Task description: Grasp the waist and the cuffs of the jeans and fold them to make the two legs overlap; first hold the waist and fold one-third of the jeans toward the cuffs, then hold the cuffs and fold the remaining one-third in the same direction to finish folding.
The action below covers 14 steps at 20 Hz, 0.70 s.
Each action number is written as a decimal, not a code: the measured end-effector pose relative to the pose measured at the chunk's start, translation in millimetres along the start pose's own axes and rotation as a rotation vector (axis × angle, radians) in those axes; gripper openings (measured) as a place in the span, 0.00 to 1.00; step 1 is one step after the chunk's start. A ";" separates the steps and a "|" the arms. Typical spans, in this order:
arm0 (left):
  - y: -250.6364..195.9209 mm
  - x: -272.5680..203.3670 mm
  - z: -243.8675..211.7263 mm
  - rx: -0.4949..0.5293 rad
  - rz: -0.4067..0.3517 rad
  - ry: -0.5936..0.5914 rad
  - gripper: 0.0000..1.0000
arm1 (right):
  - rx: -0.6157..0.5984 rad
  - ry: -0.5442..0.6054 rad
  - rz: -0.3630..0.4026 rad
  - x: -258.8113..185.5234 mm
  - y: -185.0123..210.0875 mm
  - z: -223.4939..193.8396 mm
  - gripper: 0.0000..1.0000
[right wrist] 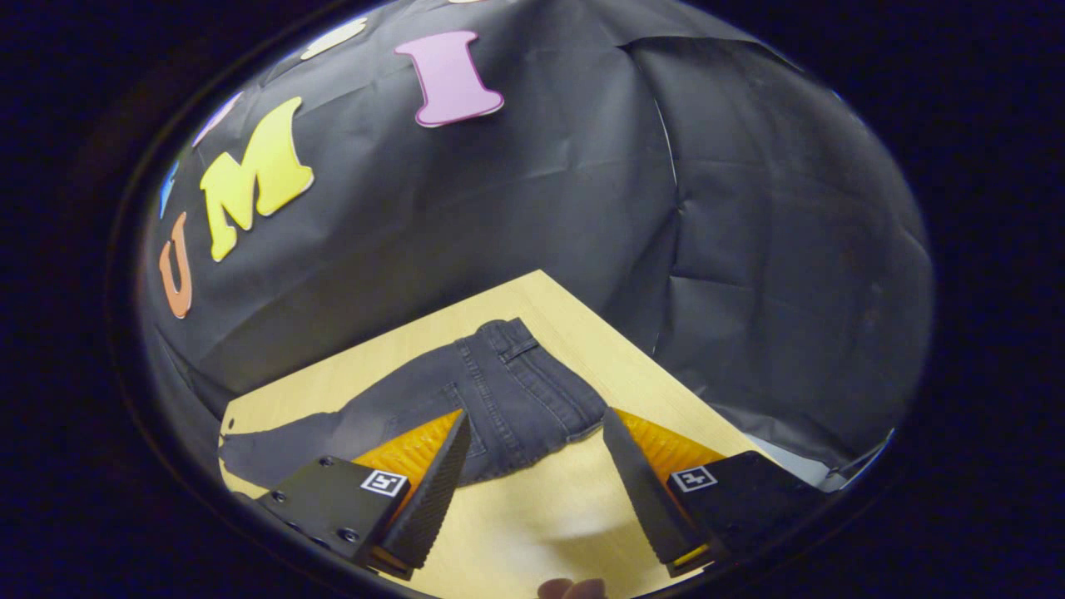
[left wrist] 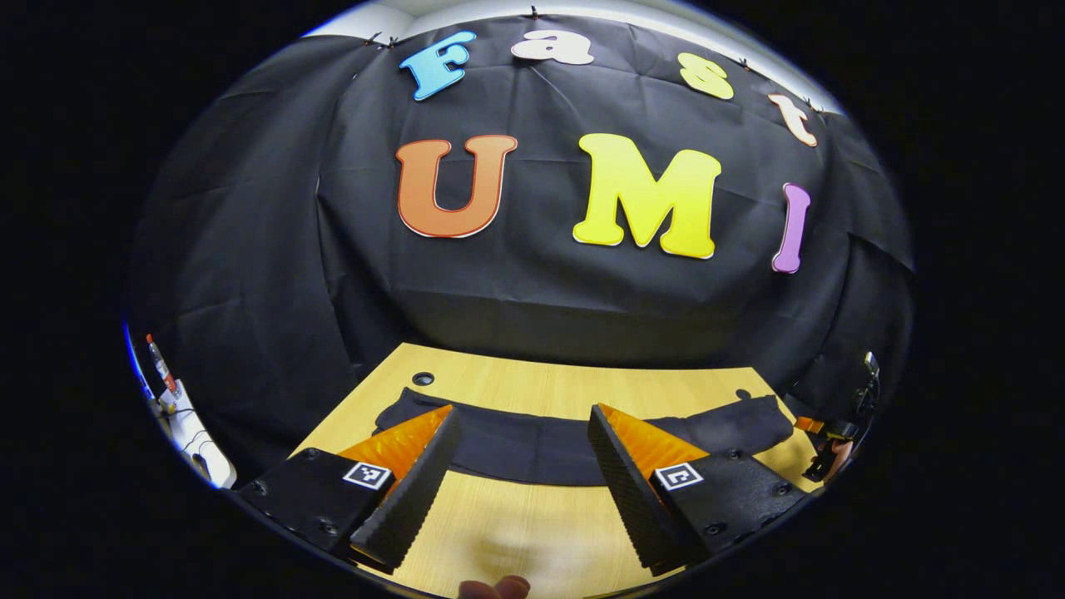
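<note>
In the left gripper view, the jeans (left wrist: 574, 437) lay flat as a long dark strip across the far half of the table (left wrist: 516, 524), apparently already folded lengthwise so the legs overlapped, though the layers could not be told apart from here. The left gripper (left wrist: 522, 474) hung above bare wood on the near side of the jeans, its jaws spread wide and holding nothing. Neither of the one-third folds looked begun. Open tabletop lay between the gripper and the cloth, and a strip of wood showed beyond the jeans up to the far edge, with a small hole (left wrist: 423, 378) near the far left corner.

In the right gripper view, the waist (right wrist: 520, 378) sat near the table's right corner, with the legs running away to the left. The right gripper (right wrist: 537, 482) hovered just short of the waist, its jaws wide apart and empty. The table edge ran close past the waist, so room was tight on that side, but toward the cuffs the surface lay free for the fold.
</note>
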State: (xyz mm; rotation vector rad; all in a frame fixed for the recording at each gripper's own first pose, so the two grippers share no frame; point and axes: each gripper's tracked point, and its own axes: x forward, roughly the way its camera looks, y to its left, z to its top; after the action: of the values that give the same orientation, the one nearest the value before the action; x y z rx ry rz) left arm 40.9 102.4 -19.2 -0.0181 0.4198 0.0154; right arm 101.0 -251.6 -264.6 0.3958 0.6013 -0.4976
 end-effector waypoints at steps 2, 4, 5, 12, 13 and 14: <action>0.3 1.1 -3.9 0.001 0.008 0.015 0.99 | -0.003 0.019 -0.004 21.7 -6.7 -2.0 0.99; 1.1 2.5 -8.7 0.003 0.017 0.035 0.99 | -0.010 0.028 -0.022 35.6 -15.1 -0.8 0.99; 2.2 3.0 -10.9 0.005 0.022 0.046 0.99 | -0.014 0.032 -0.033 41.8 -20.1 -1.3 0.99; 11.2 5.5 -16.8 -0.022 0.053 0.071 0.99 | -0.050 0.111 -0.001 71.5 -22.3 -23.7 0.98; 13.1 5.6 -18.1 -0.033 0.056 0.071 0.99 | -0.052 0.121 0.007 69.6 -18.4 -26.7 0.98; 14.9 5.8 -18.1 -0.047 0.060 0.074 0.99 | -0.056 0.123 0.009 68.7 -16.2 -25.9 0.83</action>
State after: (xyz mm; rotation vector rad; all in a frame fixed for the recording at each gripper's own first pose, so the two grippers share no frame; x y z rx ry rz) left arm 38.5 116.9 -38.3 -0.0522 0.4942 0.0839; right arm 129.9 -274.4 -330.1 0.3774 0.7305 -0.4494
